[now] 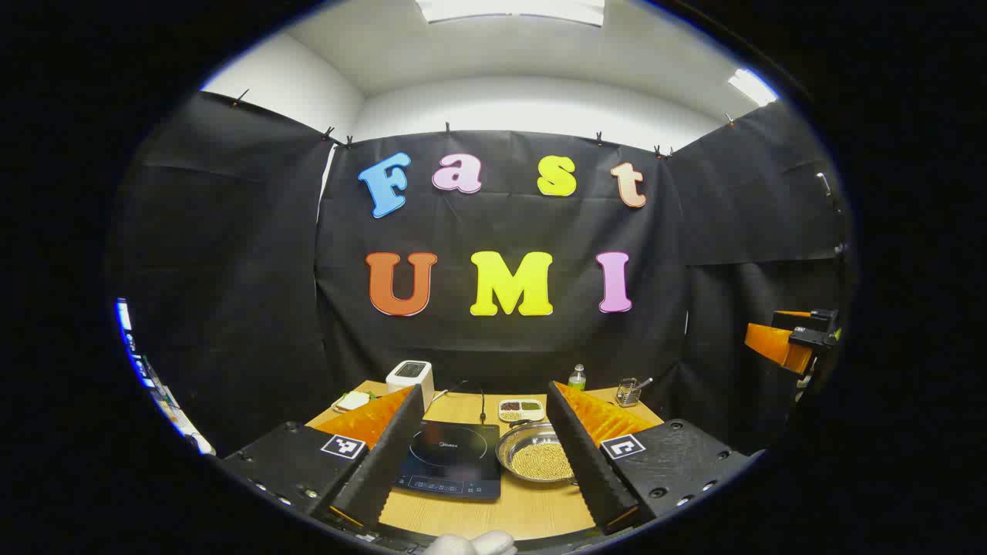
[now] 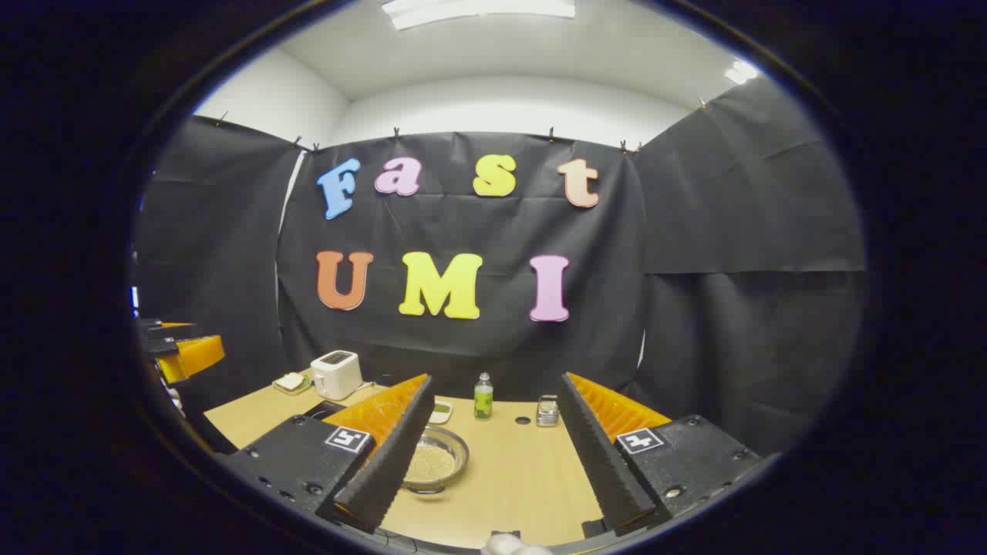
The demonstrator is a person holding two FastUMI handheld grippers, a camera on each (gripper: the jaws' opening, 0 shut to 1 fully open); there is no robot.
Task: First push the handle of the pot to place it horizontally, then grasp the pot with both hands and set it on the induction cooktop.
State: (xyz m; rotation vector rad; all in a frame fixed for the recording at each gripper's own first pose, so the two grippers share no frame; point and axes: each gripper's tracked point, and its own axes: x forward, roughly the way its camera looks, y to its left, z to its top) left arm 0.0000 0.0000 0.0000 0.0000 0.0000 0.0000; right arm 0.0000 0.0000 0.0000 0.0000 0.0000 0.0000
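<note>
The pot (image 1: 537,453) is a shiny metal bowl full of small yellow beans, and it sits on the table (image 1: 532,509) just beside the induction cooktop (image 1: 453,459), on its right as seen in the left gripper view. It is not on the cooktop yet. The left gripper (image 1: 484,451) hangs above the near edge of the table with its jaws wide apart and nothing between them. The right gripper (image 2: 501,455) hovers on the far side of the pot from the cooktop, and its jaws are also wide apart and empty. In the right gripper view the pot (image 2: 433,460) is partly hidden behind one finger. The pot is probably stiff and a bit heavy with all those beans inside, and the smooth metal may be slippery. If it tips, the beans could spill out, so it should stay flat. A good place to hold it is likely the rim, one gripper on each side. A small dark bit at the pot's near rim may be the handle, pointing toward the near edge of the table, but it is too small to be sure. So I cannot say which way the pot's long line runs. Behind the pot stands a little green bottle (image 1: 577,377).
</note>
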